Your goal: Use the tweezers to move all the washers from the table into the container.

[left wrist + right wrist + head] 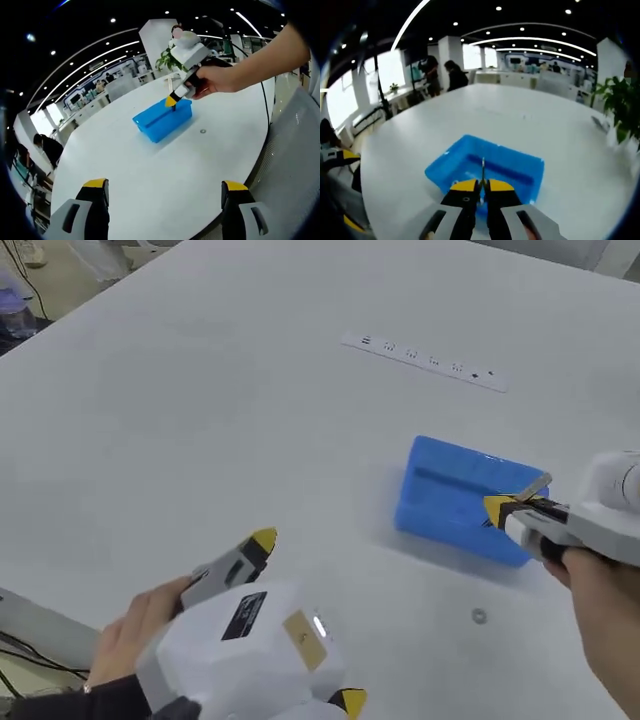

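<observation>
far left, head view: person's hand wrapped round left gripper, low over white table, near its front edge. jaws wide apart, yellow tips, nothing btwn them. same in left gripper view: left gripper spread open over bare tabletop, well short of the container.

centre-back: white power strip flat on table, well apart from everything else.

centre-right: blue container, rectangular, open top, sitting on table. contents too dim to make out. also seen in left gripper view and right gripper view.

below container, toward front edge: one washer, small metal ring, flat on table, near the container but outside it. visible as small dot in left gripper view.

right: tweezers clamped in right gripper, jaws pressed together on the shank. right gripper view: right gripper closed on thin tweezers, points over the container's interior. can't tell if anything is pinched in the tips. left gripper view: right gripper angled down over container's far rim.

far right: hand gripping right gripper's handle.
</observation>
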